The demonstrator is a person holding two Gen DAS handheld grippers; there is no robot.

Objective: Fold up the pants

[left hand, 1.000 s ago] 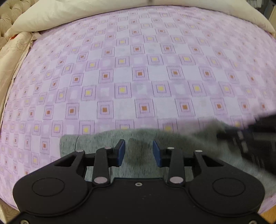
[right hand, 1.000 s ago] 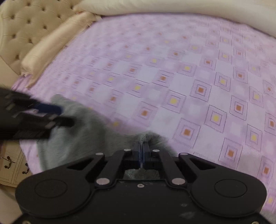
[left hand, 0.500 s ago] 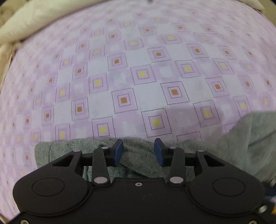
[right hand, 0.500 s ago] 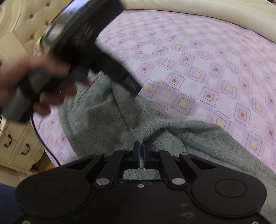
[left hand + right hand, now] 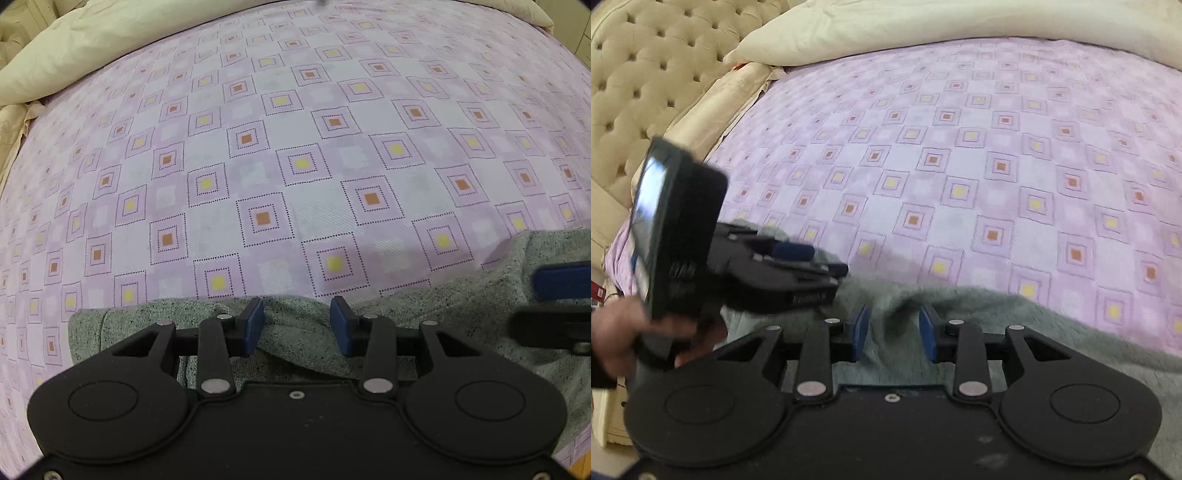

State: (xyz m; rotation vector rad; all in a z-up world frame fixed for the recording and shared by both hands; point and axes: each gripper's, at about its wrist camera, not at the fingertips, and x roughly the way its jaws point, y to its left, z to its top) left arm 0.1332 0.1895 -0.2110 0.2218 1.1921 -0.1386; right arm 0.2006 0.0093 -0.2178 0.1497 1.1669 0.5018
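Pants (image 5: 303,332) lie bunched along the bed's (image 5: 295,166) near edge, both left gripper (image 5: 297,325) and right gripper (image 5: 894,328) spread and holding nothing, so any careless pinch risks catching one layer and skewing the fold.

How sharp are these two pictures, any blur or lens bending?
Left wrist view: sharp purple checked bedsheet bowed by the fisheye; the right gripper at the edge is blurred. Right wrist view: softer overall, with the grey knit pants smeared and the left gripper motion-blurred.
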